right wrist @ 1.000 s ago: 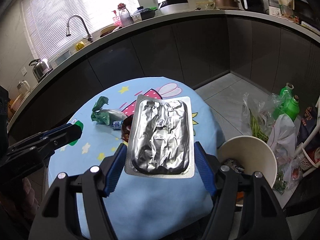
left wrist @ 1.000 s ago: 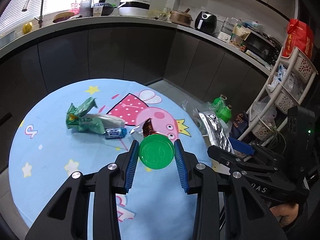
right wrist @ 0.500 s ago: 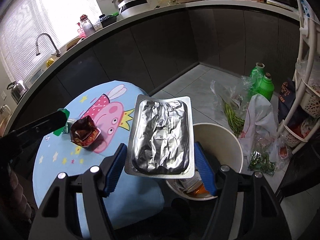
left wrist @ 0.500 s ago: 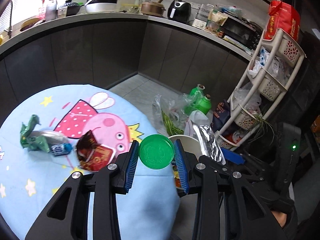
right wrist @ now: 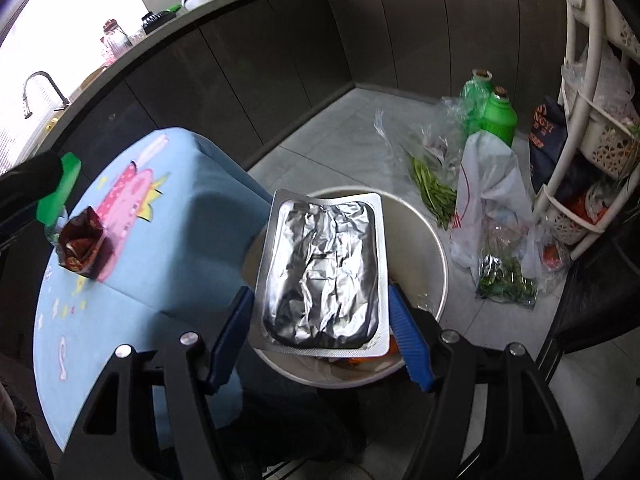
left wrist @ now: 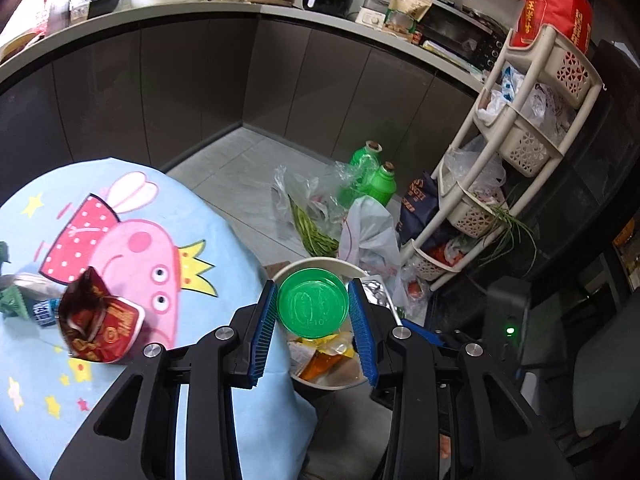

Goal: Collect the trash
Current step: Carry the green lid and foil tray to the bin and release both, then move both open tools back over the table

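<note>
Both grippers had swung away from the middle of the worktop [left wrist: 120, 360] over the past second and now hung above the cream trash bin [right wrist: 438, 264] standing on the floor just beside it. Clenched between the blue pads of the left gripper [left wrist: 313, 304] was a round green lid [left wrist: 313, 303], held flat-on to the camera directly over the bin's open mouth, where orange and yellow wrappers [left wrist: 320, 356] already lay. The right gripper [right wrist: 322, 280] was clamped on a crinkled silver foil pouch [right wrist: 324, 272], which stood nearly upright between its fingers and covered much of the bin opening in that view. On the blue cartoon-print cloth of the worktop a dark red snack packet [left wrist: 96, 324] remained, gaping open, with a green wrapper [left wrist: 10, 300] and a small blue wrapper [left wrist: 42, 312] farther toward the left edge. On the tiled floor past the bin sat two green bottles [left wrist: 376, 180], a clear bag of green beans [left wrist: 312, 232] and a white plastic bag [left wrist: 368, 232], next to a cream basket rack [left wrist: 532, 148].
</note>
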